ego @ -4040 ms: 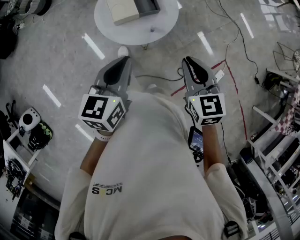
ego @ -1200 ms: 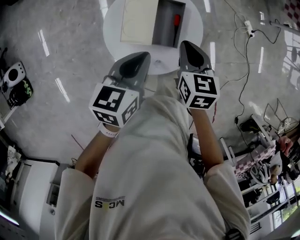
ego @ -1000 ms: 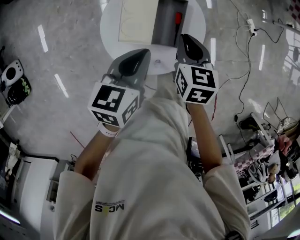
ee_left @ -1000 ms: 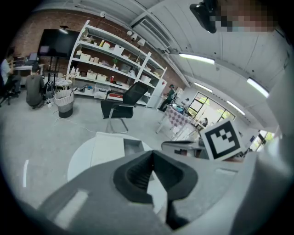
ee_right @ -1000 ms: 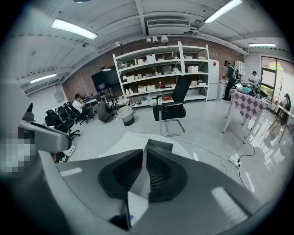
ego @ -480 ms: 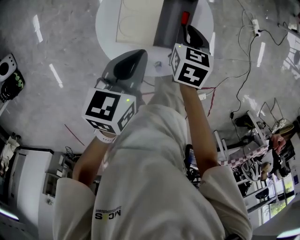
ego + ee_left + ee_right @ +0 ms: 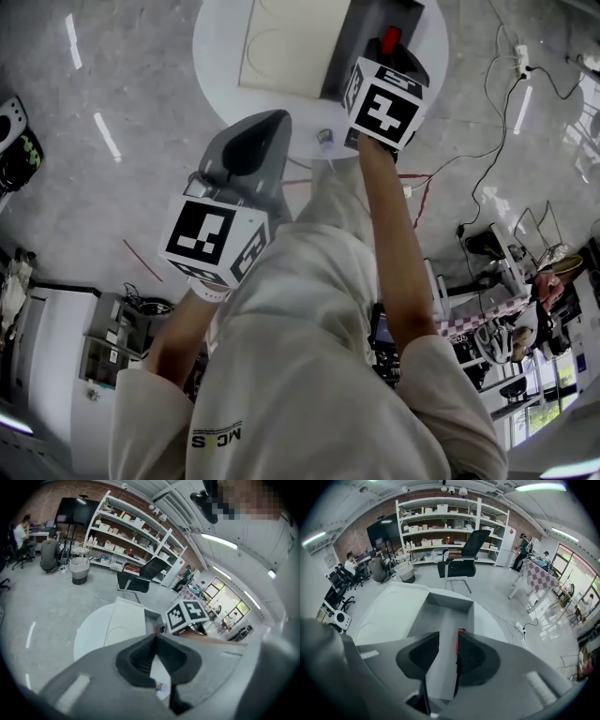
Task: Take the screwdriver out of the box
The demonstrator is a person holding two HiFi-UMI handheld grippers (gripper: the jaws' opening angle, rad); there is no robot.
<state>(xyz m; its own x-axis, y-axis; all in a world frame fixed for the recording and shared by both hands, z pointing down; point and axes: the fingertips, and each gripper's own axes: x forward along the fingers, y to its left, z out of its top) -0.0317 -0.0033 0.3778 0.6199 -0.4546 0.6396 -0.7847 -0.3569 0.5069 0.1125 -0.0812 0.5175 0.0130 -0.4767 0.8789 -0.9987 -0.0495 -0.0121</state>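
Observation:
A screwdriver (image 7: 459, 645) with a red and black handle lies in an open grey box (image 7: 443, 613) on a round white table (image 7: 223, 82). Its red handle (image 7: 389, 39) shows just past my right gripper's marker cube (image 7: 384, 98). My right gripper (image 7: 448, 654) points down into the box and its jaws are opening. The screwdriver sits between them, close along the right jaw, and the pads do not press on it. My left gripper (image 7: 156, 638) hangs shut and empty over the table's near edge. The box's cream lid (image 7: 281, 45) lies flat to the left.
A small object (image 7: 324, 138) lies on the table near its front edge. Cables (image 7: 487, 122) run over the floor to the right. A black office chair (image 7: 461, 557) and shelves (image 7: 445, 522) stand beyond the table. People sit at desks far left (image 7: 377, 566).
My right gripper has moved from the table's near edge out over the box and down toward the screwdriver. My left gripper has sunk a little by the table's edge.

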